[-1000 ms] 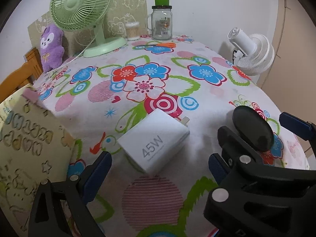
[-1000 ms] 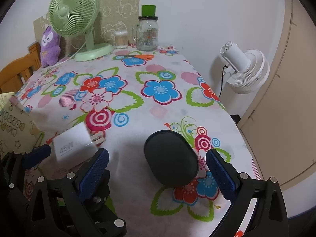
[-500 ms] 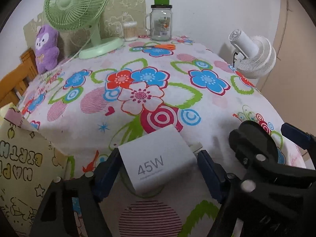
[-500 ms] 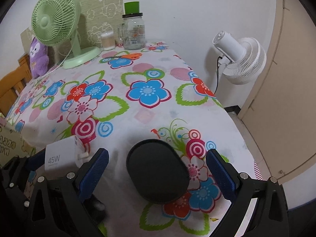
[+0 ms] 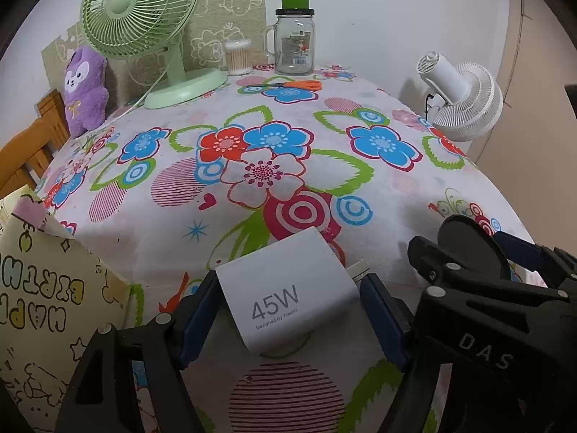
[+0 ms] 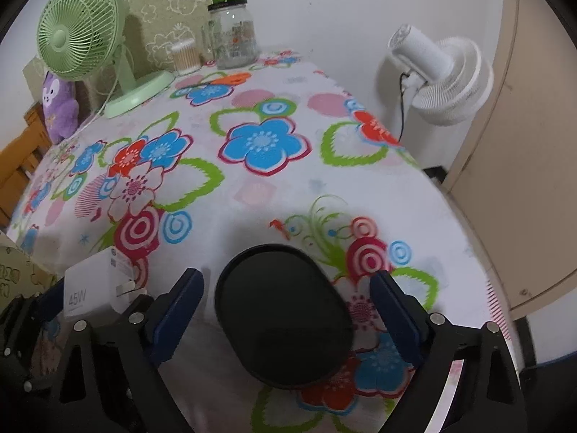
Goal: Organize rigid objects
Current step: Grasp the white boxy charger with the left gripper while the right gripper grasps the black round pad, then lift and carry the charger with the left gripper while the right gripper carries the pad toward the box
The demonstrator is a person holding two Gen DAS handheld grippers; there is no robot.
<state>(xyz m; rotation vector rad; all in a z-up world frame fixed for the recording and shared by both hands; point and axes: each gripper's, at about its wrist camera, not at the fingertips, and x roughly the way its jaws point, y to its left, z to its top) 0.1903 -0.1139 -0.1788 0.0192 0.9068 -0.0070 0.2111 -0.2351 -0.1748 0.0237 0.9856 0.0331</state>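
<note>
Charger (image 5: pixel 288 288), white and marked 45W, sits between the blue pads of the left gripper (image 5: pixel 288 310), its prongs pointing toward 2 o'clock; the pads flank its two sides, though whether they press on it cannot be told. Farther right, the black oval case (image 6: pixel 283 315) lies on the floral tablecloth (image 6: pixel 259 195) between the spread fingers of the right gripper (image 6: pixel 288 310), clear gaps on both sides, long axis running from 11 to 5 o'clock. Each object lies nearest its own gripper, straight ahead at 12.
</note>
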